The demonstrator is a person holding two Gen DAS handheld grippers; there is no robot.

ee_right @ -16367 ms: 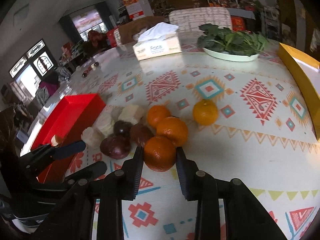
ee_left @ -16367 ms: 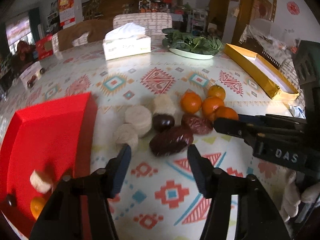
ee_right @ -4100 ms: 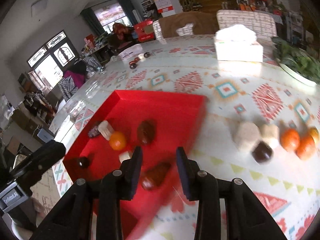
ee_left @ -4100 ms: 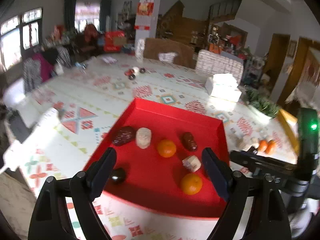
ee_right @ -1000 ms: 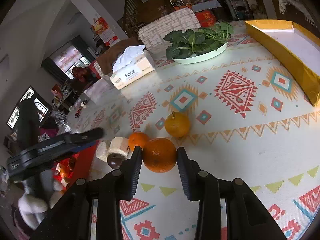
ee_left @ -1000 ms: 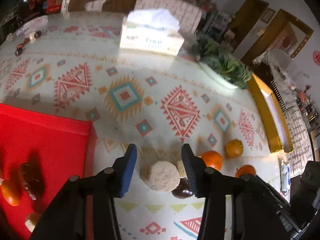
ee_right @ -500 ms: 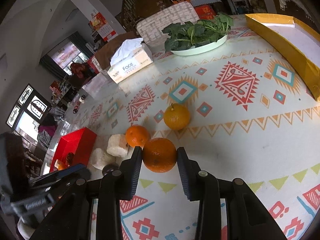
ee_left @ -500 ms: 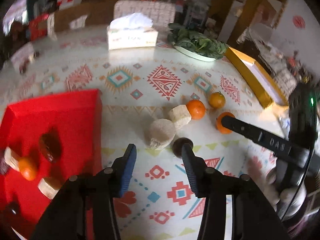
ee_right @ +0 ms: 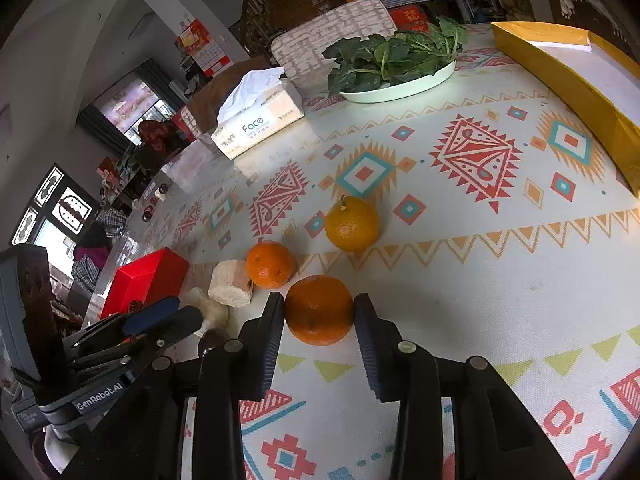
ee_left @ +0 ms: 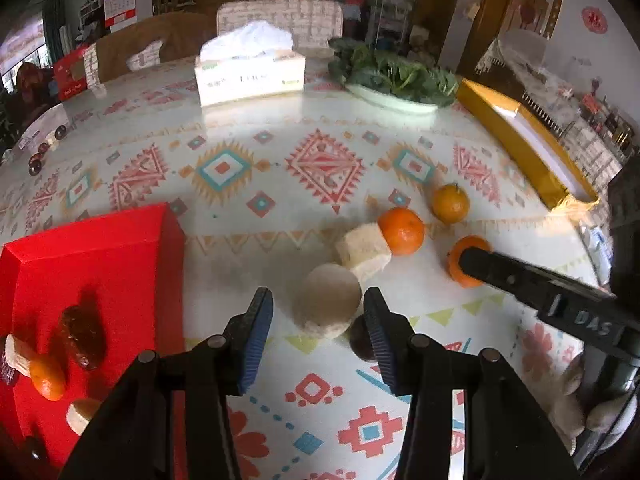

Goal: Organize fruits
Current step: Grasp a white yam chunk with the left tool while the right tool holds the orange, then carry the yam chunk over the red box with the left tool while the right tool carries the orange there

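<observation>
On the left of the left wrist view, a red tray (ee_left: 92, 248) sits on the patterned surface (ee_left: 280, 120). Inside it lie a dark date (ee_left: 82, 336), a small orange (ee_left: 48, 374) and two pale chunks, one at the tray's left edge and one near its bottom.

Just right of the tray, the left gripper (ee_left: 318, 320) points down at a round pale cake (ee_left: 328, 304). Its fingers (ee_left: 256, 332) have just been opening and stand apart on either side of the cake without pressing it. A dark round fruit (ee_left: 360, 340) lies against the cake, partly hidden behind the right-hand finger.

Beyond the cake, a pale cube-shaped chunk (ee_left: 364, 248) touches a loose orange (ee_left: 402, 230). A yellower orange (ee_left: 450, 202) sits apart, further back and right.

To the right, the right gripper (ee_right: 319, 320) has its fingers (ee_right: 272, 328) closed on a third orange (ee_right: 319, 309), both pads touching its sides. The orange rests on the surface, near the loose one.

Across the far side, from left to right, stand a tissue box (ee_left: 250, 68), a plate of green leaves (ee_left: 396, 76) and a long yellow box (ee_left: 520, 136) along the right edge.

At the lower right of the left wrist view, a gloved hand (ee_left: 580, 404) holds the right gripper's handle.
</observation>
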